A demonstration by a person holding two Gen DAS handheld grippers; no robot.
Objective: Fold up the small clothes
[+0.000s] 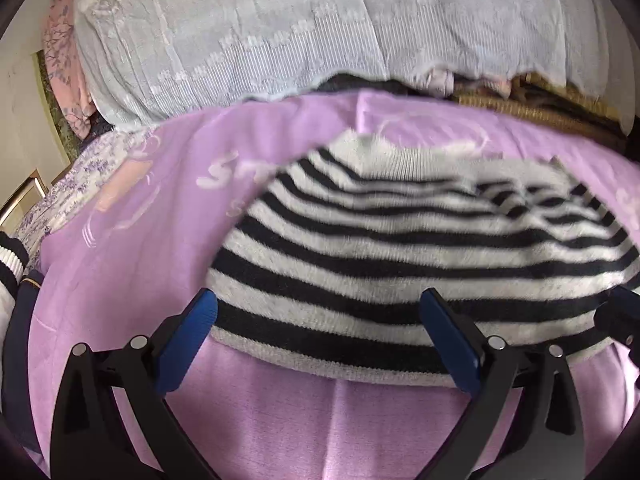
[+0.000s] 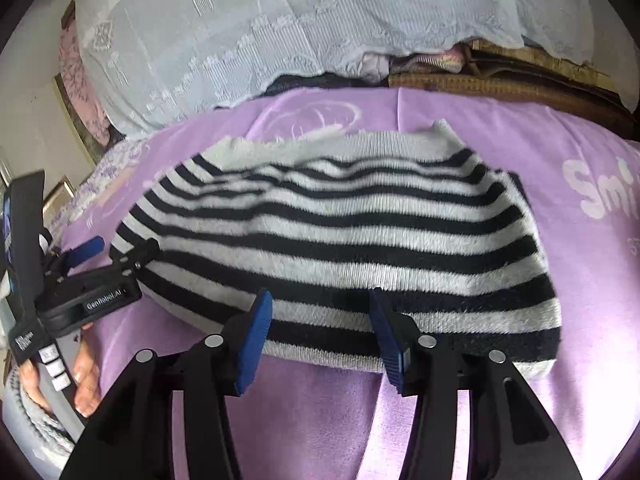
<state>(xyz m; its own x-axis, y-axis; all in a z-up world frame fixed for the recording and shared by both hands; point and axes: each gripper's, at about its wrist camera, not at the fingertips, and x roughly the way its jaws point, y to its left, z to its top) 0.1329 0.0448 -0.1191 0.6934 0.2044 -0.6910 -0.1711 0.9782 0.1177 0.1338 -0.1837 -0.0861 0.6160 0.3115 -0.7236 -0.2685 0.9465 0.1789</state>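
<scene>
Sweater (image 2: 340,248), black-and-white striped, lies flat on a purple sheet (image 2: 580,280) that covers the bed, its hem nearest both jaws and its ribbed white edge farthest from them. It appears already folded narrower, since no sleeve shows at either side; this is a judgement from its compact outline.

Left gripper (image 1: 316,344): the jaws stand wide apart, straddling the near hem toward the sweater's left corner. The blue pads (image 1: 188,344) rest at the hem line with no cloth pinched between them. In the right wrist view this gripper (image 2: 116,254) sits at the sweater's left edge, carried by the left hand (image 2: 86,376).

Right gripper (image 2: 320,340): the jaws are likewise parted, with the hem passing between them near its middle; nothing is clamped.

Placement, as judged: both sets of jaws are set along the same near edge so that the hem can be caught at two spaced points and carried away from the jaws toward the far edge, halving the garment without letting it sag or skew. The fuzzy knit looks thick and soft, so a deep bite over the hem would likely be needed.

Beyond the sweater, well apart from the jaws, a white lace cover (image 2: 280,32) drapes over a pile of bedding, and a woven mat (image 2: 500,84) lies at its right.
</scene>
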